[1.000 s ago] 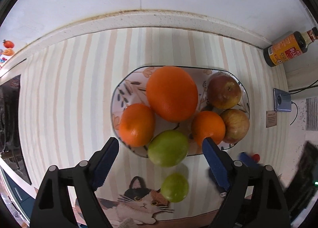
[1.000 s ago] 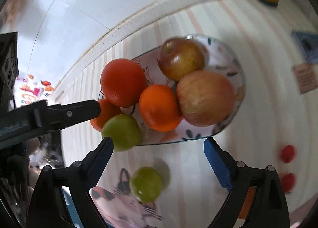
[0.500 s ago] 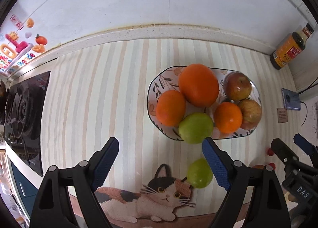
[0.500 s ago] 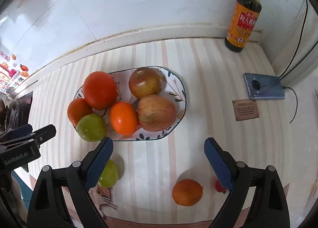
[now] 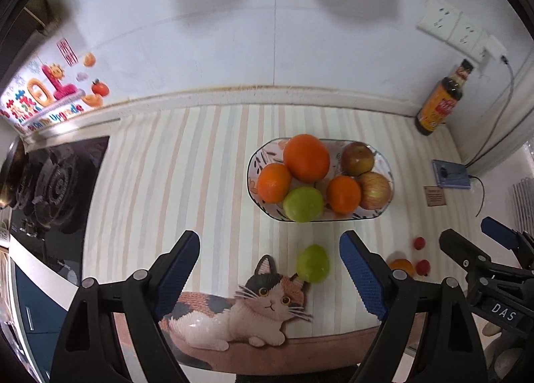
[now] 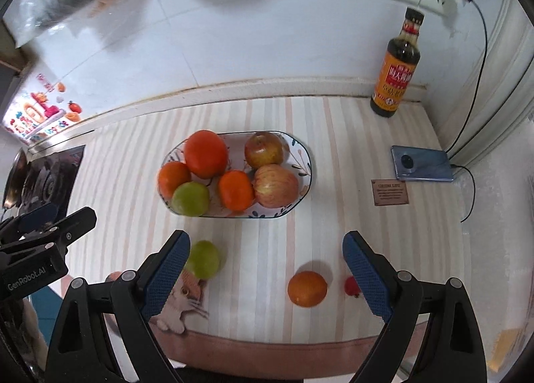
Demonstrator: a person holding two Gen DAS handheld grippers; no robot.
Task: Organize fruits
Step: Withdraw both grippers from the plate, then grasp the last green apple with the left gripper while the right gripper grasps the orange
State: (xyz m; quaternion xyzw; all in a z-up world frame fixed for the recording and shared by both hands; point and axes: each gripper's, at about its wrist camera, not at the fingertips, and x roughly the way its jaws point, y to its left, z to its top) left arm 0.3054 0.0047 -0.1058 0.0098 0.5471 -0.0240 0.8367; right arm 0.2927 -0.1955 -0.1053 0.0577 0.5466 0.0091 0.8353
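Note:
An oval patterned plate (image 5: 249, 169) (image 6: 308, 162) on the striped mat holds three oranges, two reddish apples and a green fruit (image 5: 303, 203). Loose on the mat in front of it lie a second green fruit (image 5: 313, 263) (image 6: 203, 259), a small orange (image 6: 307, 288) and small red fruits (image 5: 419, 243) (image 6: 352, 286). My left gripper (image 5: 269, 243) hangs open high above the mat, with nothing between its fingers. My right gripper (image 6: 266, 239) is also open and empty, above the loose orange. Each gripper shows at the edge of the other's view.
A dark sauce bottle (image 6: 397, 72) stands at the back right by the wall. A phone (image 6: 422, 162) on a cable and a brown card (image 6: 389, 193) lie to the right. A gas stove (image 5: 56, 182) is at the left. The mat's cat picture (image 5: 253, 309) is at the front edge.
Both grippers have risen and drawn back from the plate, still open. The plate looks smaller, and the loose orange, red fruits, bottle and stove have come into view.

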